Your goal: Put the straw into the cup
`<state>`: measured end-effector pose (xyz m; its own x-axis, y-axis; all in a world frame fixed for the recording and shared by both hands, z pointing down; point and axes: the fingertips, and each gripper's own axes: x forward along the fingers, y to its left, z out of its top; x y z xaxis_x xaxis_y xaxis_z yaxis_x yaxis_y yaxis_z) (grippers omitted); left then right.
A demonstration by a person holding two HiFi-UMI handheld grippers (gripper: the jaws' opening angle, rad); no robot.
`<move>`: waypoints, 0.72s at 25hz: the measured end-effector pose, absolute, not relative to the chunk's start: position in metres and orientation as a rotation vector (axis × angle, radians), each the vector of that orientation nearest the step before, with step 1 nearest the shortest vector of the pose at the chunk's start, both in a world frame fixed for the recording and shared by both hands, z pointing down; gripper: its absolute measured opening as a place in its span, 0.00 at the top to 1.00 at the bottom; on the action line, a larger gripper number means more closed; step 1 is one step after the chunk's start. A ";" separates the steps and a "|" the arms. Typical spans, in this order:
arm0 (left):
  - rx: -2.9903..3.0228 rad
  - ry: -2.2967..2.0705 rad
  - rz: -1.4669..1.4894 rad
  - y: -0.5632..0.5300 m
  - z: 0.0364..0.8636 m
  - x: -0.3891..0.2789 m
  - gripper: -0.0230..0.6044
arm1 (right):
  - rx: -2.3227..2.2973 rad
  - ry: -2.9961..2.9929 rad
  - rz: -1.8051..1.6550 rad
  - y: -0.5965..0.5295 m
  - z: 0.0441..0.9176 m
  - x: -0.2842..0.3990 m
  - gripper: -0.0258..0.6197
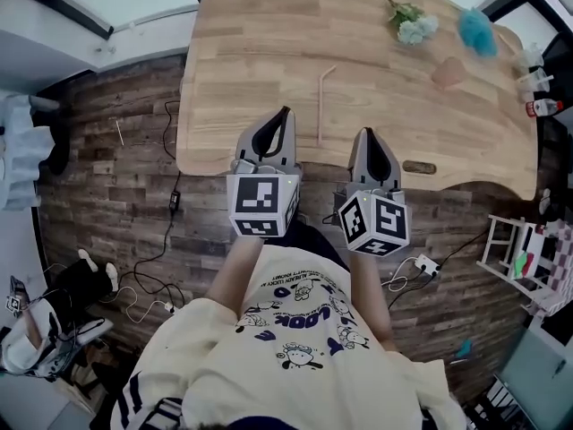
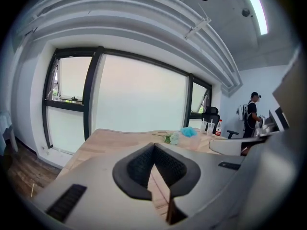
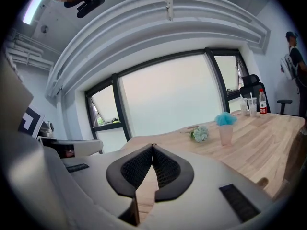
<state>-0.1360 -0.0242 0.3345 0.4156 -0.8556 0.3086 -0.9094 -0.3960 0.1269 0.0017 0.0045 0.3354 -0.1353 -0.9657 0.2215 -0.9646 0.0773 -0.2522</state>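
Left tool [image 1: 286, 112] and right tool [image 1: 369, 133]: both closed tip to tip, nothing between either pair of jaws, poised over the near edge of the counter [image 1: 233, 52]. Straw [image 1: 320, 106] flat on the wood between the two, running away from the person, slightly bent at its far end, touched by neither. Cup [image 1: 448, 72] well apart, toward the far right: pale, translucent, upright, with a flower sprig [image 1: 410, 22] and a blue puff [image 1: 476, 30] close beside it. Need to open before going down; otherwise liable to shove the straw along or roll it sideways. Thin and light by the look of it, so easily flicked toward the near edge and off to the floor. Awkward to pinch off a flat surface: likely to slip out of a shallow grip, or to be crushed or kinked under a hard squeeze. Once lifted, apt to droop or swing if gripped far from the middle, and then to miss the cup's mouth. Light cup probably easy to knock over with a clumsy entry; safer, perhaps, to steady it with the free tool. Worth minding the sprig and the puff during the reach, to avoid dragging either into the cup.
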 end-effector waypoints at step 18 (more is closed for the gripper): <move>2.350 -1.436 0.369 -0.108 0.371 -0.132 0.92 | -2.084 2.388 -0.675 -0.086 0.374 -0.014 0.97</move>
<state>-0.1324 -0.1081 0.3713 0.4489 -0.7988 0.4006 -0.8929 -0.4178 0.1676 -0.0139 -0.0861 0.3736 -0.1702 -0.9248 0.3402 -0.9661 0.0885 -0.2427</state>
